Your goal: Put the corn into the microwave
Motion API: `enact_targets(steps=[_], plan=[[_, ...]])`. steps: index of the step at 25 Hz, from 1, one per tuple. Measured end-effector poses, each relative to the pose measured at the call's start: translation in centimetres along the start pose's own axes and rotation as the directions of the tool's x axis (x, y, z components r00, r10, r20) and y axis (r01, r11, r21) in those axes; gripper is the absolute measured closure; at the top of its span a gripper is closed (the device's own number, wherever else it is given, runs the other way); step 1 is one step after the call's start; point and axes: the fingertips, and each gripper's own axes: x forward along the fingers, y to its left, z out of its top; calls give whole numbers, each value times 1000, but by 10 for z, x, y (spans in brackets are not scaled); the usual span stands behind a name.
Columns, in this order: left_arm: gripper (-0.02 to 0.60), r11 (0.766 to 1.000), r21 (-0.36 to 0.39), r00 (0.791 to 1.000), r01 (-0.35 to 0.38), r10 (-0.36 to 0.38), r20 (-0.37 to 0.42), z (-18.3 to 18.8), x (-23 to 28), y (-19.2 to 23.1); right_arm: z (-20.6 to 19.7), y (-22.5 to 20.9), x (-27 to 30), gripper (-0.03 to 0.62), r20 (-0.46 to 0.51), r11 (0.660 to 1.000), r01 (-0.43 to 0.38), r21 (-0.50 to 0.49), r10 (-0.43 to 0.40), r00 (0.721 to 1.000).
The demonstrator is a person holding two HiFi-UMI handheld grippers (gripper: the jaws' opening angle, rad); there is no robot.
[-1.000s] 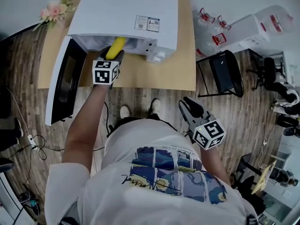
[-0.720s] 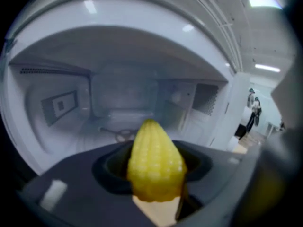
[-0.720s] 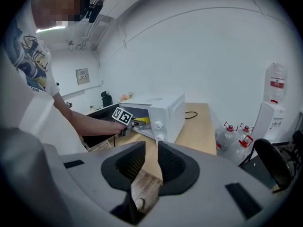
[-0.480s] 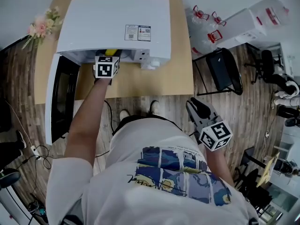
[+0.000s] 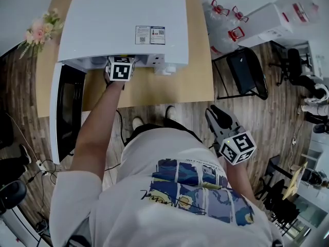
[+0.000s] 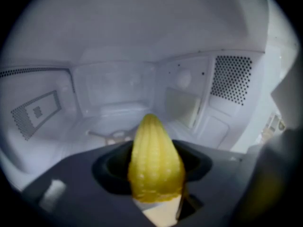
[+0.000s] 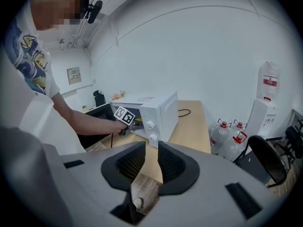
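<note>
— What has the left claw (image 6: 152, 174) got?

— The corn (image 6: 154, 150). The jaws stand wide, one on each side of the cob's thick end, pressed onto it. The cob juts out ahead of them, so its long axis runs along the line the claw points, narrow tip foremost.

— Where is that tip aimed?

— At the back wall (image 6: 118, 86) of the microwave (image 5: 123, 27), and somewhat downward. The corn is already inside the cavity, held in the air above the cavity floor (image 6: 80, 134). I see it touching nothing but the jaws. In the head view only the claw's marker cube (image 5: 122, 68) shows, right at the mouth of the oven, with the door (image 5: 69, 112) swung wide to the left.

— So the next move?

— My guess is to lower it a little and let go. The floor lies below and just ahead of the cob, so it should land lengthwise, tip toward the back. Being round, it may roll sideways once freed.

— And the right claw (image 7: 150, 162)?

— Well apart from all this, held low at the person's side, off the edge of the bench (image 5: 154, 86). Its jaws leave only a narrow slit with nothing in it. The left hand is plainly the nearer one.
</note>
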Motion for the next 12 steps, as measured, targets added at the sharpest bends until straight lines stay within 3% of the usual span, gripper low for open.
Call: enact_targets(steps=[6, 12], plan=[[322, 997, 66, 998, -28, 31, -49, -7, 3, -3, -1, 5, 4, 519, 1, 1000, -13, 7, 13, 1000], [314, 998, 50, 997, -34, 37, -61, -9, 5, -1, 0, 10, 5, 519, 5, 1000, -20, -4, 20, 1000]])
